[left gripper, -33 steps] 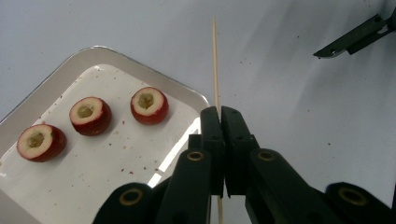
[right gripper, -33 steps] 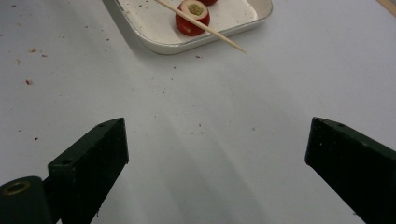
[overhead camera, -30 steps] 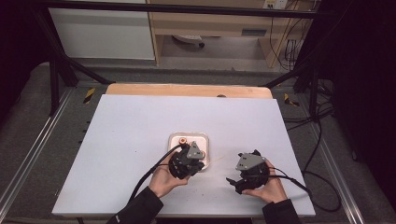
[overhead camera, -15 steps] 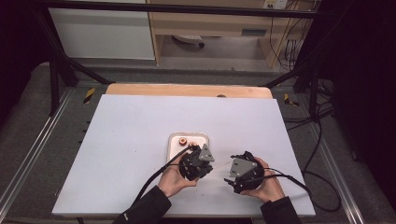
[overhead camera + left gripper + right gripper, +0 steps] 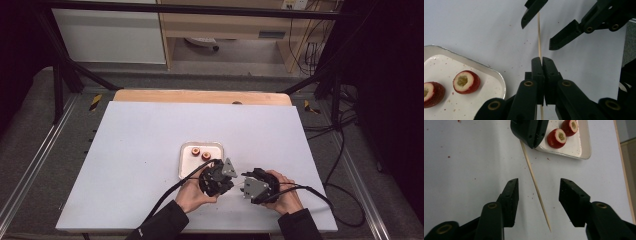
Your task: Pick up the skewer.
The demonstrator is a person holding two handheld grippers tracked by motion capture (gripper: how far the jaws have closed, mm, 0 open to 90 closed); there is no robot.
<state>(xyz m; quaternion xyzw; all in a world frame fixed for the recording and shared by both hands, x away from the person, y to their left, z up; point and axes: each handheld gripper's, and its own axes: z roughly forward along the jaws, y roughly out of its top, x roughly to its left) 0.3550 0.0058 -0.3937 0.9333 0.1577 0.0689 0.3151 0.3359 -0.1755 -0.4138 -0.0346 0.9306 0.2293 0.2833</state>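
Observation:
A thin wooden skewer (image 5: 539, 37) sticks out from my left gripper (image 5: 542, 60), which is shut on it. The skewer (image 5: 531, 173) runs between the two jaws of my right gripper (image 5: 539, 182). Those jaws have just been closing, but a gap still shows on each side of the stick. In the high view the left gripper (image 5: 227, 181) and right gripper (image 5: 246, 186) face each other near the table's front edge. Two cored red fruits (image 5: 466, 82) (image 5: 431, 93) lie in a white tray (image 5: 496, 75) just beside my left gripper.
The tray (image 5: 187, 160) sits at mid-table with the two fruits (image 5: 195, 151) (image 5: 206, 156) at its far end. The white table top (image 5: 125, 150) has a wooden strip (image 5: 200, 96) along its far edge. Cables trail from both grippers toward the front.
My left gripper has moved right, off the tray and toward the right gripper, uncovering the fruits. The right hand has barely shifted.

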